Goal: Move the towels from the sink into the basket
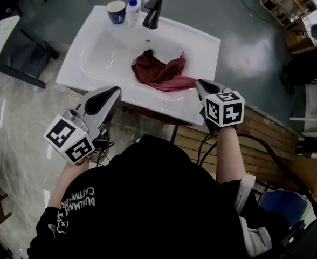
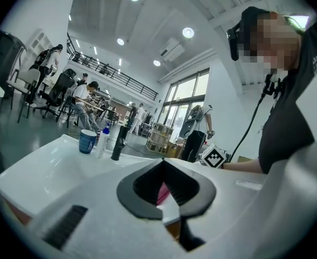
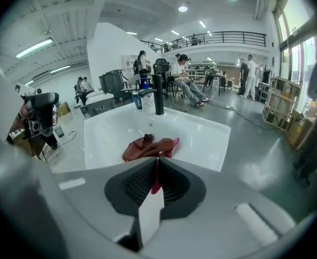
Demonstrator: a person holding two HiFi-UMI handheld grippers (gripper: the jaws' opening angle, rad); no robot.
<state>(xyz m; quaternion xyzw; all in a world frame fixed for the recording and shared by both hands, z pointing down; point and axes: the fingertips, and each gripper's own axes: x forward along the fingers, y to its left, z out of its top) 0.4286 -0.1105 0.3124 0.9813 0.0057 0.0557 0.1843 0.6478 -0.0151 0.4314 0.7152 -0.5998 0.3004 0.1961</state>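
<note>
Lifting comes next, I reckon: the right tongs [image 1: 202, 85] are pinching the pink towel [image 1: 174, 80] by its edge at the sink's [image 1: 94, 42] front right rim.
— And the maroon towel [image 1: 147, 66]?
— Mid-basin, touching the pink one. Raise slowly, so it slips off instead of dragging along. The left tongs [image 1: 111, 95], pressed together and empty at the front left rim, could pin it. No basket shows.

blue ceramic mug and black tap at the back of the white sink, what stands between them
A small white bottle with a blue cap stands between mug and tap, clearest in the head view.
</note>
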